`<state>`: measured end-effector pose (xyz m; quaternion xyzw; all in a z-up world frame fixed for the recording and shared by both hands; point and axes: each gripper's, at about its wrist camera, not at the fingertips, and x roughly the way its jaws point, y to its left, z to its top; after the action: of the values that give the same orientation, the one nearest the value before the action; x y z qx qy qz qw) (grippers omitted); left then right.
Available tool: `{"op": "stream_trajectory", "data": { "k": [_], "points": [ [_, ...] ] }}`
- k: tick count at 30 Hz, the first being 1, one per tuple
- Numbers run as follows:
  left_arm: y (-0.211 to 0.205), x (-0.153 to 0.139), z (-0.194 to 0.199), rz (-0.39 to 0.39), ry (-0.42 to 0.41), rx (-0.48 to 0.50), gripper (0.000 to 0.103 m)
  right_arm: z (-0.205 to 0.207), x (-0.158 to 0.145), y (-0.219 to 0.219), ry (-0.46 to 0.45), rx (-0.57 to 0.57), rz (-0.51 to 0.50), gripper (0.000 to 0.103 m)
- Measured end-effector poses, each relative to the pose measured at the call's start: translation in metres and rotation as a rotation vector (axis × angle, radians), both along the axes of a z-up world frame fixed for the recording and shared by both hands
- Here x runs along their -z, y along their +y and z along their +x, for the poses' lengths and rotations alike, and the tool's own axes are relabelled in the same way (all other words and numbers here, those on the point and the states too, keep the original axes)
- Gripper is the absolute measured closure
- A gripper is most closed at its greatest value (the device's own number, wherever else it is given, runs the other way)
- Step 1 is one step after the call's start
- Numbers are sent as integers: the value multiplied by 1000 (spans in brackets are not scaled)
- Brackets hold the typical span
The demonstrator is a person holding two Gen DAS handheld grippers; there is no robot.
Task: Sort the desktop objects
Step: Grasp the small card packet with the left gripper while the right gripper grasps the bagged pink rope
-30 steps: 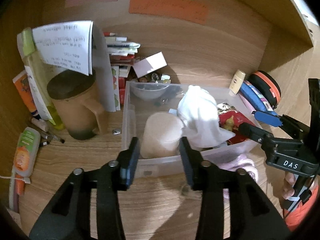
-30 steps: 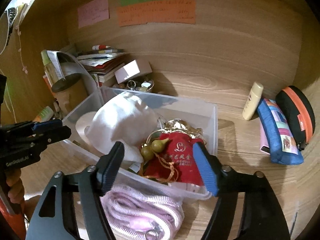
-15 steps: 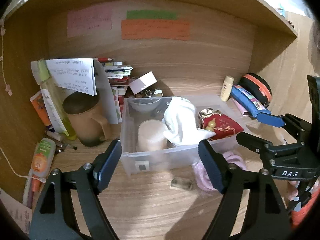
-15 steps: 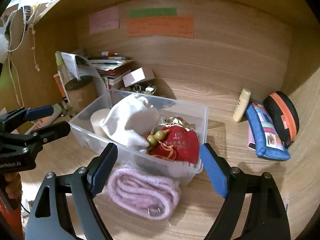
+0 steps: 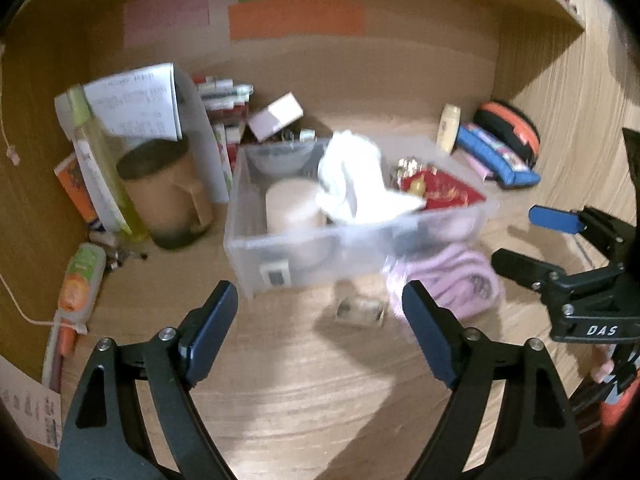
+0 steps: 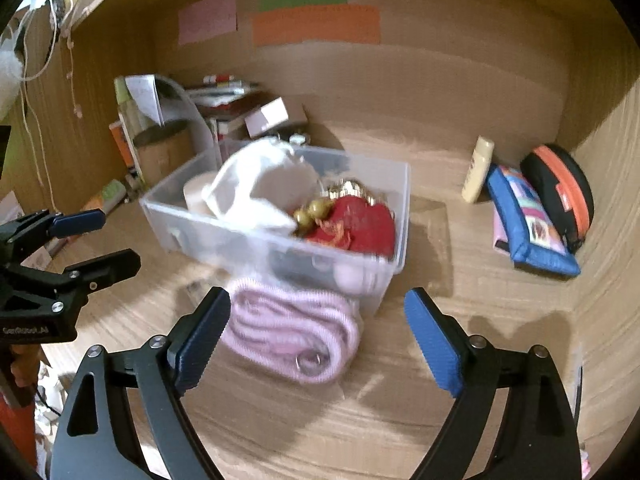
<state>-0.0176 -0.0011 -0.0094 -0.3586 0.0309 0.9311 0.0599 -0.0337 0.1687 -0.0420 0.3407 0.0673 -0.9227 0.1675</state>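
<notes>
A clear plastic bin (image 5: 280, 248) (image 6: 200, 228) stands on the wooden desk. It holds a white cloth (image 5: 352, 176) (image 6: 256, 188), a red pouch (image 5: 444, 192) (image 6: 360, 224) and a cream roll (image 5: 292, 208). A pink coiled cord (image 5: 452, 280) (image 6: 288, 332) lies against the bin's front, with a small clear packet (image 5: 360, 310) beside it. My left gripper (image 5: 318, 300) hangs in front of the bin, its jaws opening with nothing between them. My right gripper (image 6: 316, 304) hovers over the pink cord, jaws also opening and not touching it.
A brown mug (image 5: 168, 192), a yellow bottle with papers and stacked books crowd the back left. An orange-green tube (image 5: 80, 280) lies at the left wall. A cream tube (image 6: 478, 168), a blue pencil case (image 6: 528, 224) and a black-orange case (image 6: 560, 192) sit at the right wall.
Both grippers have drawn back from the bin, which looks smaller and farther now. Both sets of jaws have spread wider, the left from a narrow gap at the bin's front wall.
</notes>
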Motion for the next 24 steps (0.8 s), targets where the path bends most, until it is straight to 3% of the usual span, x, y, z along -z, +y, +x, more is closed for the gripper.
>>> {"op": "stream_trajectory", "data": {
  "k": [13, 24],
  "points": [
    [14, 48, -21, -24, -159, 53, 18, -3, 48, 0, -134, -50, 85, 16],
    [24, 60, -44, -69, -204, 94, 18, -22, 64, -11, -213, -115, 141, 16]
  ]
}}
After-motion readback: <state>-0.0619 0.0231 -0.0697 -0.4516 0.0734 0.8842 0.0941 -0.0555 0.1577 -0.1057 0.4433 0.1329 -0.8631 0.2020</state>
